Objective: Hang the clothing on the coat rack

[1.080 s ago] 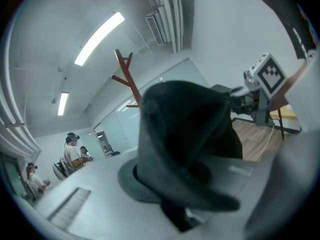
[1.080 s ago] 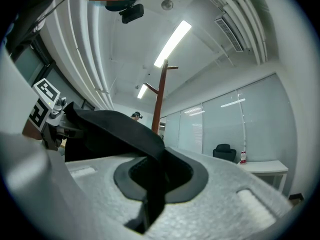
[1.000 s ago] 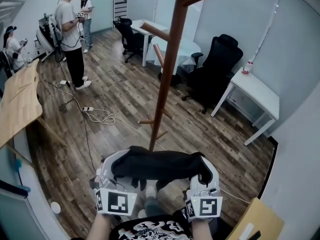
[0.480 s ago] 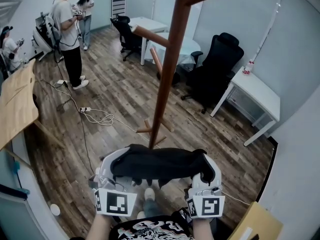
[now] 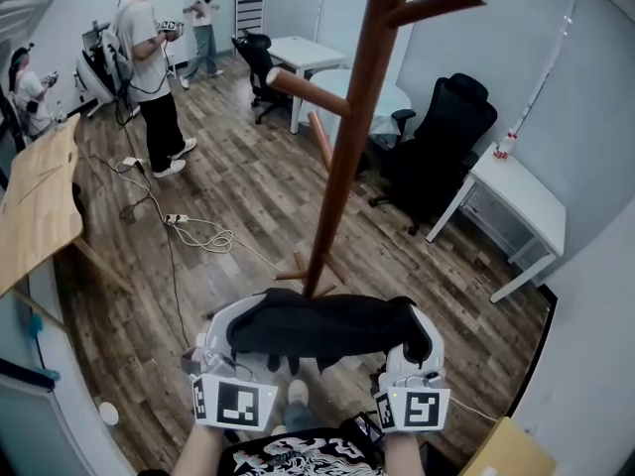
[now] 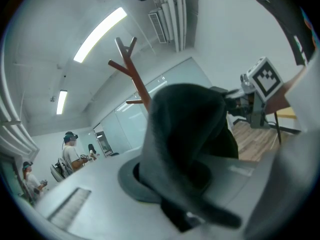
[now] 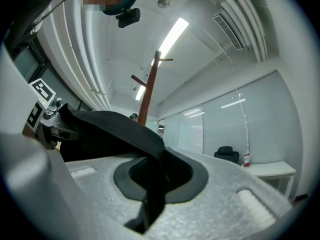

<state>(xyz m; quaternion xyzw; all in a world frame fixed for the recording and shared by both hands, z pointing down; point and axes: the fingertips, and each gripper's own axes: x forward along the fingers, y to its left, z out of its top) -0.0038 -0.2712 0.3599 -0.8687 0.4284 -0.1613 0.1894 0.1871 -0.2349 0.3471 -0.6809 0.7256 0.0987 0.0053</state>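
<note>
The left gripper [image 5: 230, 337] and right gripper [image 5: 415, 343] each pinch one end of the black clothing [image 5: 322, 325], held low near the coat rack [image 5: 349, 147]. A weak pinch could drop it while lifting.

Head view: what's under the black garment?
Below the black garment, a light shoe and wood floor show; the coat rack's near base feet are covered.

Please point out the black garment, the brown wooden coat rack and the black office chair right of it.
Black cloth garment [image 5: 322, 327]: head view, middle of the fabric.
Brown wooden coat rack [image 5: 344, 167]: head view, middle of its pole.
Black office chair [image 5: 451, 132]: head view, its backrest.
</note>
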